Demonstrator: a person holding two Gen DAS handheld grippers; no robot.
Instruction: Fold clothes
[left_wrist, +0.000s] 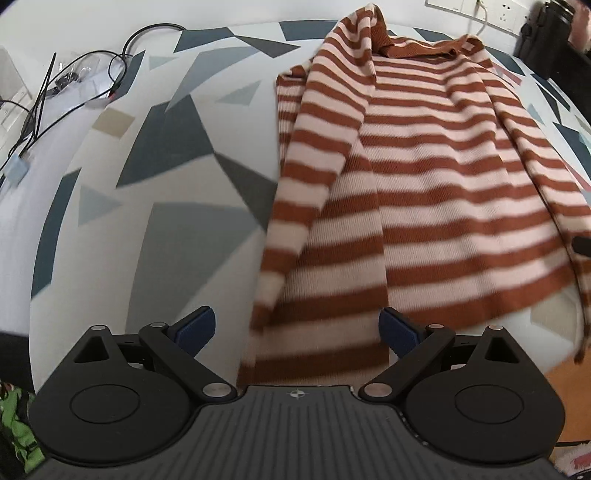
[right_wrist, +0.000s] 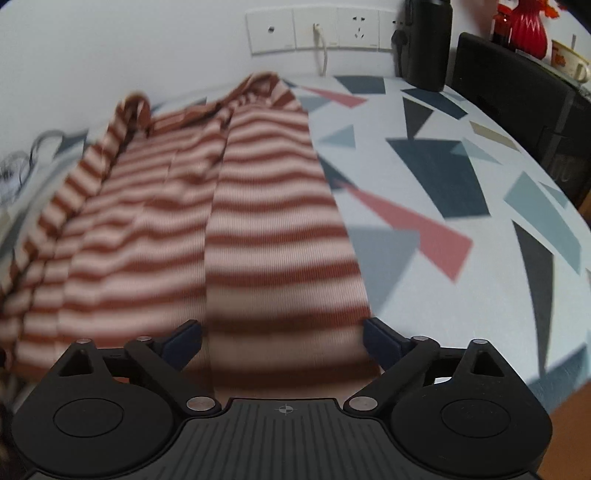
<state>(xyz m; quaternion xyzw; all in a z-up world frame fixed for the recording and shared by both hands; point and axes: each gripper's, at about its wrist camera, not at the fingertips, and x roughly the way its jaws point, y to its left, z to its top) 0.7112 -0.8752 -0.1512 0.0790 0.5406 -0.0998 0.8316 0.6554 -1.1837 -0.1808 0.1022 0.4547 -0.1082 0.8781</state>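
Note:
A rust-and-pink striped knit sweater (left_wrist: 424, 177) lies flat on the patterned tablecloth, neck toward the wall, with its sides and sleeves folded in over the body. My left gripper (left_wrist: 297, 330) stands open above the sweater's near left hem, its blue pads wide apart and touching nothing. In the right wrist view the same sweater (right_wrist: 236, 221) stretches away from me. My right gripper (right_wrist: 282, 339) hangs open over the near right hem, pads clear of the cloth. Both views are motion-blurred.
The tablecloth (left_wrist: 166, 155) has grey, blue and pink triangles. Black cables (left_wrist: 92, 70) lie at the far left corner. Wall sockets (right_wrist: 317, 31), a black cylinder (right_wrist: 424, 40), a dark box (right_wrist: 517, 96) and a red vase (right_wrist: 528, 26) stand at the back right. The table edge (left_wrist: 554, 376) is near.

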